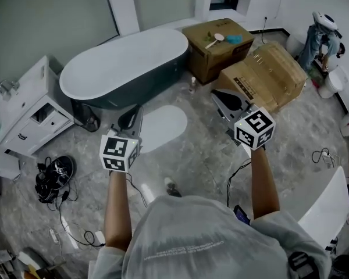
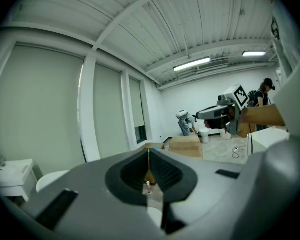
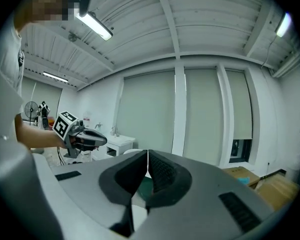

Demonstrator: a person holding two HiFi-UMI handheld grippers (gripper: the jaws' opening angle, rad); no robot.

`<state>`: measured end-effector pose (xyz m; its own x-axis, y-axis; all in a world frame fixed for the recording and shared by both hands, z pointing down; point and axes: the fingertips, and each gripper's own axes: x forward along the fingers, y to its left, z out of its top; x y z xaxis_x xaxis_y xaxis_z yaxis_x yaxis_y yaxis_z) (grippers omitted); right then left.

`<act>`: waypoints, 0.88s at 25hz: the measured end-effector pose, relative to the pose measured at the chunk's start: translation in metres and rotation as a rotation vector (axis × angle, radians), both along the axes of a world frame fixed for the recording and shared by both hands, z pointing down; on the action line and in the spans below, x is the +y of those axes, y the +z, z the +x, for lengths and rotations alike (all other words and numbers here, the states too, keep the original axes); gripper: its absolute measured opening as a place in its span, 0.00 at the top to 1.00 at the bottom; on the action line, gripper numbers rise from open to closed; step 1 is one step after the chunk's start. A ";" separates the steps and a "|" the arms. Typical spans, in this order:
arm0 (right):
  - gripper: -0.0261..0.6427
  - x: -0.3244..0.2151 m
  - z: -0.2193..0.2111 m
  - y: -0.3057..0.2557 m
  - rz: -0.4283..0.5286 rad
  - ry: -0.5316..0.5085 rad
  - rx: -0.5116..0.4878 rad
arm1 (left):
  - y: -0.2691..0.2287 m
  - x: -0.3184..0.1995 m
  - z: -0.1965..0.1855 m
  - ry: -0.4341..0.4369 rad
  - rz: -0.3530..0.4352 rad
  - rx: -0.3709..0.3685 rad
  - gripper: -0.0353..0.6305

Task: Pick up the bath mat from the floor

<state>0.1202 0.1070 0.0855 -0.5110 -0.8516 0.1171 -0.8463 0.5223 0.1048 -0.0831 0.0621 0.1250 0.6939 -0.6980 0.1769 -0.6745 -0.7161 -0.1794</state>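
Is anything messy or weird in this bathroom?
Yes. Two big cardboard boxes sit right beside the bathtub, which is odd for a bathroom, and a tangle of black cables lies loose on the floor.

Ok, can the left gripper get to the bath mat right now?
Probably yes: the bath mat lies bare on the floor by the bathtub, nothing between it and the left gripper; its shut jaws must open first.
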 end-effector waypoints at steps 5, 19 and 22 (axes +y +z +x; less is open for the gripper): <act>0.95 -0.069 -0.005 0.012 -0.025 0.010 -0.001 | 0.009 -0.070 -0.001 0.012 -0.024 0.001 0.92; 0.95 -0.228 0.052 0.060 -0.115 0.072 -0.050 | 0.054 -0.217 0.041 -0.011 -0.098 -0.009 0.92; 0.95 -0.273 0.075 0.080 -0.144 0.055 -0.040 | 0.072 -0.252 0.065 -0.021 -0.139 -0.012 0.92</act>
